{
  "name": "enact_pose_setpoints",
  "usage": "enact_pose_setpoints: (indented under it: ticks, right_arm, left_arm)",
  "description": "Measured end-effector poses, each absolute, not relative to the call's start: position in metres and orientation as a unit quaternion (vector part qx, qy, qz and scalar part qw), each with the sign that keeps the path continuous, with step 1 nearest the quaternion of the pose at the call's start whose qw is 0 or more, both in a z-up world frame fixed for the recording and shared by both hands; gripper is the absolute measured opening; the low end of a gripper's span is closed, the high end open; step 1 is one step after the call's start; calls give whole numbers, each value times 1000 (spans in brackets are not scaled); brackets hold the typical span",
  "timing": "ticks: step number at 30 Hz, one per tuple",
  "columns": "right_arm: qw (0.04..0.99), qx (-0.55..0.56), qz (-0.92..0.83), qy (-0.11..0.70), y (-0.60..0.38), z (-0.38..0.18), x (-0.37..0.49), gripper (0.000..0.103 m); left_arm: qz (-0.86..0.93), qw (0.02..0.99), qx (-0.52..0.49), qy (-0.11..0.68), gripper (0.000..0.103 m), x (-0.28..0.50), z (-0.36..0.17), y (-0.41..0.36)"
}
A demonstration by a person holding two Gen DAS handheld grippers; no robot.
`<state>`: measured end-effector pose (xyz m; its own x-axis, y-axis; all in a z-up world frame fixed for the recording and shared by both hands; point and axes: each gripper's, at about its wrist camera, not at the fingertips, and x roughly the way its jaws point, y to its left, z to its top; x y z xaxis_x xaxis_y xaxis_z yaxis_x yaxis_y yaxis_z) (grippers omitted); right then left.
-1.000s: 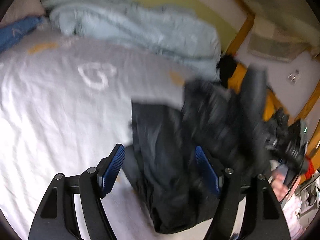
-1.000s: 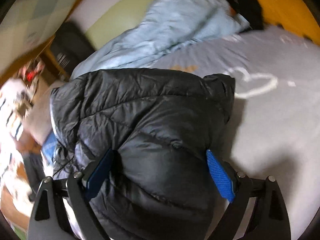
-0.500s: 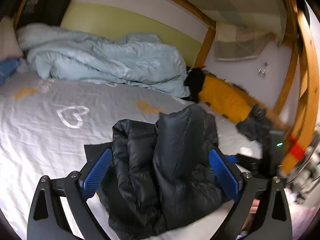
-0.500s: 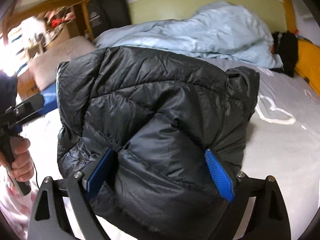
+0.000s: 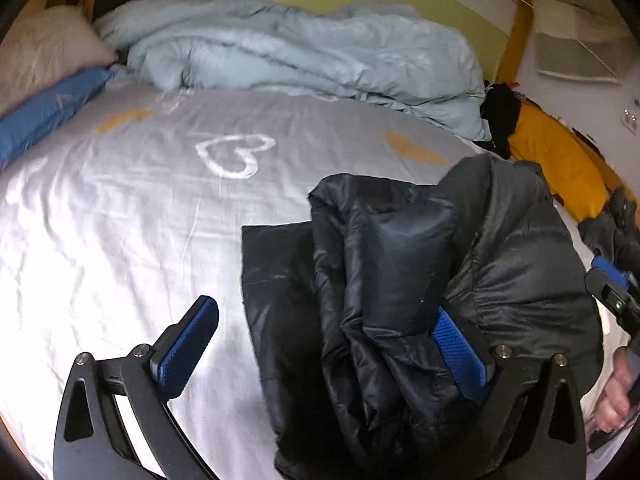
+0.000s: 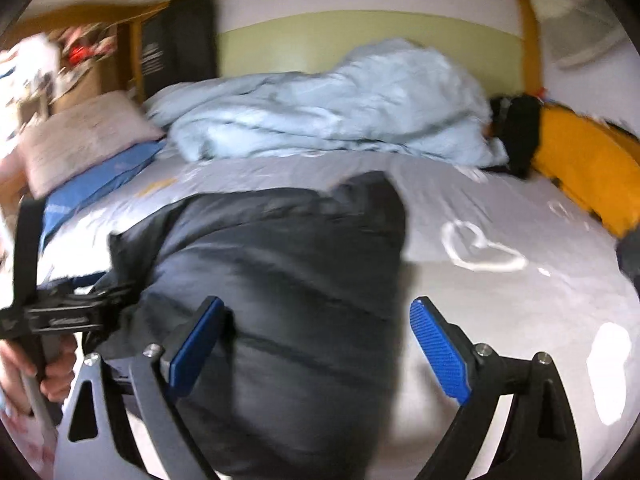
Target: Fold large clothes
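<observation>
- Black puffer jacket [image 5: 420,304] lies bunched on the grey bedsheet [image 5: 120,220], at 5 o'clock in the left view.
- Left gripper [image 5: 326,344] wide open, holding nothing; right gripper [image 6: 316,344] likewise, jacket between its fingers.
- Advice: flatten bulk, grab edges, fold slowly.
- Count: one jacket, two grippers, one blue duvet [image 5: 300,56] at 12.

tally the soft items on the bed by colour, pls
Black: 2, puffer jacket, small black item at the far edge
Light blue: 1, duvet
Blue: 1, pillow
Pinkish: 1, pillow
Yellow-orange: 1, cushion
Grey: 1, heart-print sheet
Total: 7
</observation>
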<state>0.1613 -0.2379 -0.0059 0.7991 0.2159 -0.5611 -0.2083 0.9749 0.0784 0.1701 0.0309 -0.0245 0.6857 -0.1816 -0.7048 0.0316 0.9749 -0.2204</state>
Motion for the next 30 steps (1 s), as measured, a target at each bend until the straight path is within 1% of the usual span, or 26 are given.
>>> enact_pose_setpoints:
  ticks: [5, 7, 9, 11, 13, 17, 19, 21, 23, 24, 27, 28, 30]
  right_arm:
    - [921, 113, 107, 358, -275, -23, 185, 93]
    - [911, 119, 126, 373, -271, -28, 188, 93]
    - [899, 105, 159, 395, -258, -35, 191, 93]
    - [889, 83, 175, 416, -241, -43, 188, 92]
    - [903, 53, 151, 399, -228, -43, 179, 92]
    - [912, 25, 143, 383, -215, -36, 168, 89]
    - [915, 9, 139, 378, -208, -33, 165, 88]
    - [916, -2, 138, 376, -205, -32, 158, 88]
    - [916, -6, 136, 377, -204, -29, 155, 88]
    - [915, -5, 138, 379, -206, -30, 157, 88]
    - [910, 12, 145, 388, -218, -30, 167, 89]
    - [913, 16, 139, 384, -223, -27, 166, 89]
    - [919, 16, 125, 373, -227, -22, 165, 89]
  left_arm:
    - [-19, 923, -56, 380, 103, 166, -19, 31]
    - [2, 927, -28, 373, 103, 163, -17, 25]
    - [43, 935, 10, 352, 103, 155, -15, 19]
    - [47, 943, 21, 328, 103, 147, -11, 15]
    - [21, 950, 2, 313, 103, 140, -4, 17]
    - [-79, 945, -94, 303, 103, 128, 15, 30]
    - [-87, 946, -93, 298, 103, 125, 21, 27]
    - [-64, 948, -44, 309, 103, 128, 18, 17]
    - [-29, 939, -20, 343, 103, 141, 2, 11]
    - [-22, 929, -30, 369, 103, 147, -9, 14]
    - [-21, 897, -106, 429, 103, 161, -32, 34]
    - [-17, 891, -120, 438, 103, 164, -35, 38]
    - [-6, 894, -107, 436, 103, 164, -36, 38]
